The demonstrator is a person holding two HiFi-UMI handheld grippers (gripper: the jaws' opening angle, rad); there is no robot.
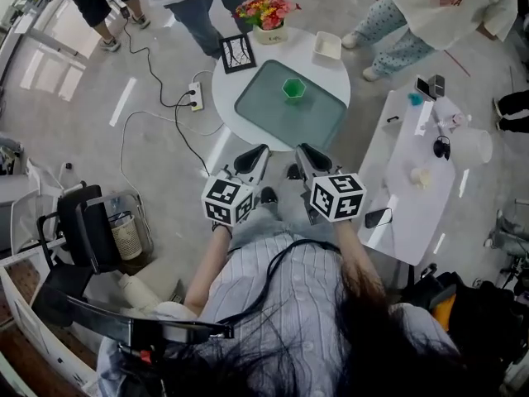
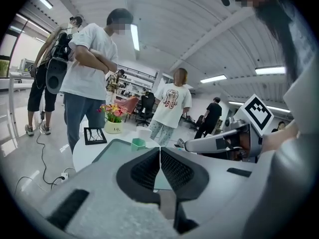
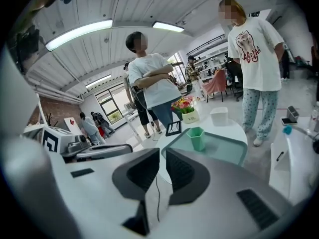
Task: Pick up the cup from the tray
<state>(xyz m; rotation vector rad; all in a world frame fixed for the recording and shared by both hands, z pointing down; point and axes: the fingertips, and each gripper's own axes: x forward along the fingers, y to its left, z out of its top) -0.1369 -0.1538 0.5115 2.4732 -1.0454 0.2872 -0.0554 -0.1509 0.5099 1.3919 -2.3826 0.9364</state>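
the round white table (image 1: 221,85) is the largest thing before us, and a green see-through tray (image 1: 273,114) covers most of its middle, running out to the near edge. we hold both tools side by side at that near edge, each with a cube of black and white square markers on it. the left gripper (image 2: 160,151) has its jaws closed tip to tip on nothing. the right gripper (image 3: 162,156) is closed too, with only a thin slit between its pads and nothing in it. both are well apart from the cup.

a black picture frame (image 1: 238,54) stands at the far left edge of the table and a white square dish (image 1: 328,45) at the far right edge. between them, at the far edge, a white pot of flowers (image 1: 269,31) carries a short dark word that seems to read "life". the green cup (image 1: 293,88) is the smallest. it stands upright on the tray near the tray's far edge, mouth up, and bears no writing that we can read.
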